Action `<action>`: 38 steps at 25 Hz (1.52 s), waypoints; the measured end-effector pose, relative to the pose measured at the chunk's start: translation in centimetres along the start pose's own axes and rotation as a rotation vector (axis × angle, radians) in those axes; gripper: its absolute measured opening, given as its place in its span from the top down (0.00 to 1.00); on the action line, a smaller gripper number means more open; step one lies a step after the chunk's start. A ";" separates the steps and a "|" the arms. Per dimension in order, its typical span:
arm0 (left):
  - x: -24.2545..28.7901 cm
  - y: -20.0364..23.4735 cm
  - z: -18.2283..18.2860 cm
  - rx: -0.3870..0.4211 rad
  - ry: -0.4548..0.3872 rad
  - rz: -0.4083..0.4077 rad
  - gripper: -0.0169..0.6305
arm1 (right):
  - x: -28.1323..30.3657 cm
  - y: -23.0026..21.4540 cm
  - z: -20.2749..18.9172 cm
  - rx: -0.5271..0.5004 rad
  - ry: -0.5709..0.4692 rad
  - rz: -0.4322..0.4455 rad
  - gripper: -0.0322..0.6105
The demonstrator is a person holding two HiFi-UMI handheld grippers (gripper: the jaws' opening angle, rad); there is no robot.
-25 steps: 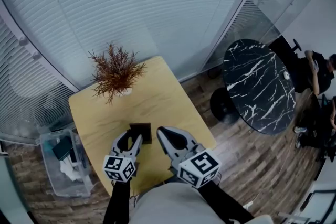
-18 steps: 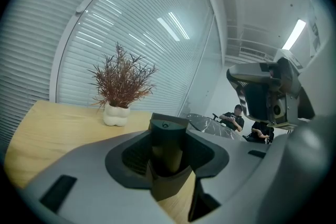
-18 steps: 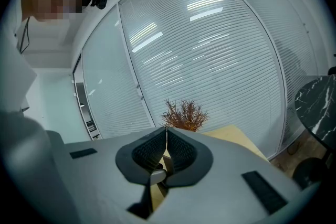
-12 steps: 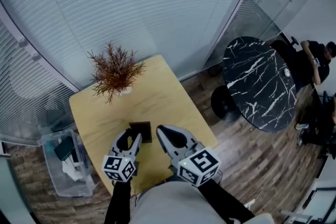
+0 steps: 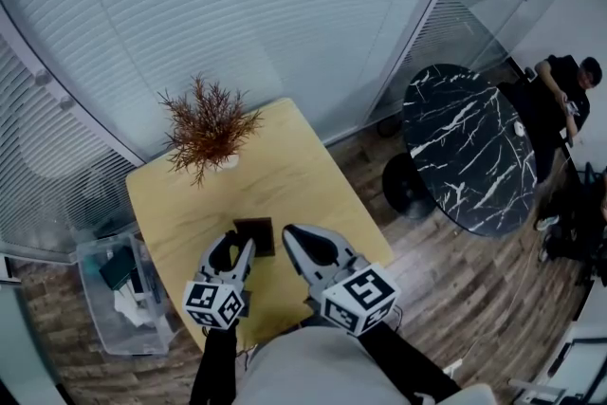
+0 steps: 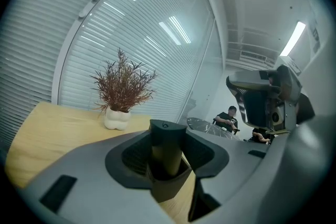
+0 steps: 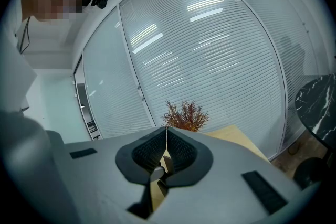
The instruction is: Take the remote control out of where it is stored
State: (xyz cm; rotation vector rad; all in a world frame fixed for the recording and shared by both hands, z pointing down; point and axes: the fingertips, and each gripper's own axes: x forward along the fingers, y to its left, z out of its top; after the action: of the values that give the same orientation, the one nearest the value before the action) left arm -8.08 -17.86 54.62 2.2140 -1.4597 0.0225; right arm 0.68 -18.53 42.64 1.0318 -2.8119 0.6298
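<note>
Head view looks steeply down on the pale yellow wooden bench [image 5: 303,171]. Left gripper [image 5: 237,242] and right gripper [image 5: 289,235] views look level along their jaws, sharing the reddish dried plant [image 5: 207,126].

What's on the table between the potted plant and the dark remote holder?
Nothing: bare wooden tabletop runs from the potted plant to the remote holder, seen in the head view.
</note>
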 end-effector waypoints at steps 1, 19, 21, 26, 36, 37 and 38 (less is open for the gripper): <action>0.0 0.0 0.1 -0.001 -0.003 -0.002 0.69 | 0.0 0.0 0.0 0.000 -0.001 0.000 0.94; -1.1 -0.6 2.1 -0.014 -0.058 -0.013 0.69 | -0.4 0.4 0.1 -0.003 -0.008 0.009 0.94; -1.2 -0.7 2.3 -0.013 -0.063 -0.015 0.69 | -0.4 0.4 0.1 -0.004 -0.010 0.009 0.94; -1.5 -0.8 2.6 -0.012 -0.073 -0.014 0.69 | -0.7 0.6 0.1 -0.006 -0.013 0.009 0.94; -1.9 -1.1 3.1 -0.010 -0.089 -0.014 0.69 | -1.0 0.7 0.2 -0.009 -0.018 0.007 0.94; -1.9 -1.0 3.2 -0.011 -0.090 -0.015 0.69 | -0.9 0.7 0.2 -0.010 -0.017 0.007 0.94; -1.9 -1.0 3.2 -0.010 -0.091 -0.015 0.69 | -0.9 0.8 0.2 -0.010 -0.018 0.007 0.94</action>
State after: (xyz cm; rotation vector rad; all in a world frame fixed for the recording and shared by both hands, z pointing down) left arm -8.81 -17.16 50.89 2.2441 -1.4873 -0.0924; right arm 0.88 -17.56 42.03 1.0310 -2.8323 0.6098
